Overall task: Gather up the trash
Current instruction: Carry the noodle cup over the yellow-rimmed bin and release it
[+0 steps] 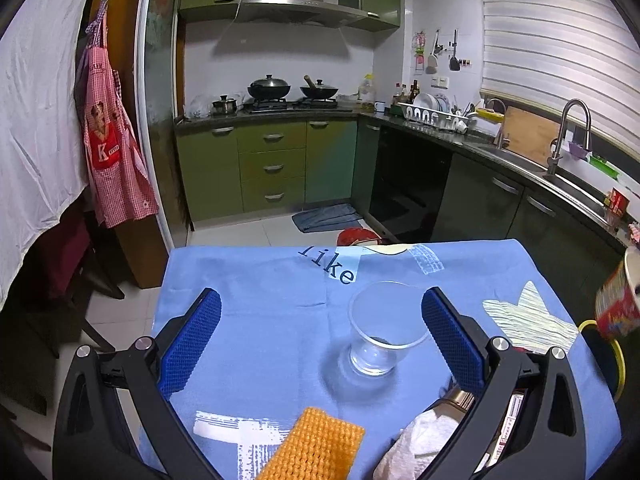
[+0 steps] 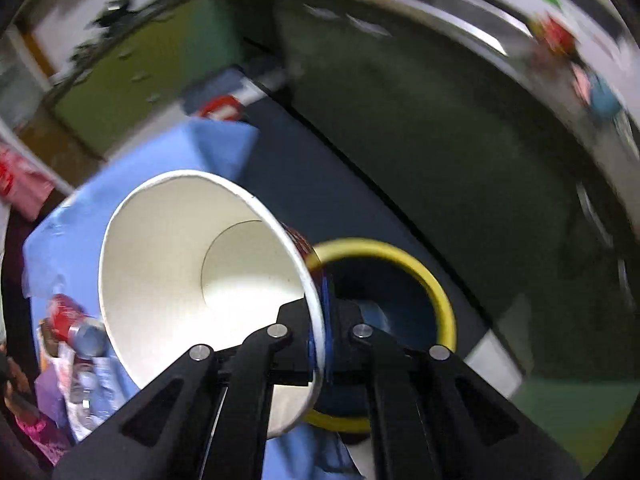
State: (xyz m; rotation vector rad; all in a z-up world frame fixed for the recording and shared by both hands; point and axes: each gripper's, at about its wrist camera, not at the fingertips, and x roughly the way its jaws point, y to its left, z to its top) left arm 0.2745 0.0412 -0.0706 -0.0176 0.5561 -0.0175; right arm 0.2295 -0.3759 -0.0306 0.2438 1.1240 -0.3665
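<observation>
My left gripper (image 1: 322, 296) stands open over the blue-clothed table (image 1: 248, 280). A clear plastic cup (image 1: 384, 328) stands upright between its blue pads, closer to the right one, and neither pad touches it. My right gripper (image 2: 320, 312) is shut on the rim of a paper cup (image 2: 180, 260), white inside and printed red outside. The cup is tilted, with its mouth facing the camera. It hangs beside the table's right edge, over a dark bin with a yellow rim (image 2: 400, 252). The same paper cup (image 1: 618, 300) shows at the right edge of the left wrist view, above the bin rim (image 1: 586, 324).
An orange knitted cloth (image 1: 316, 444), a crumpled white tissue (image 1: 420, 440) and a box lie at the table's near edge. A red can (image 2: 66, 316) and a plastic bottle (image 2: 86, 392) lie on the table too. Dark green kitchen cabinets and a counter with a sink (image 1: 520, 160) run past the bin.
</observation>
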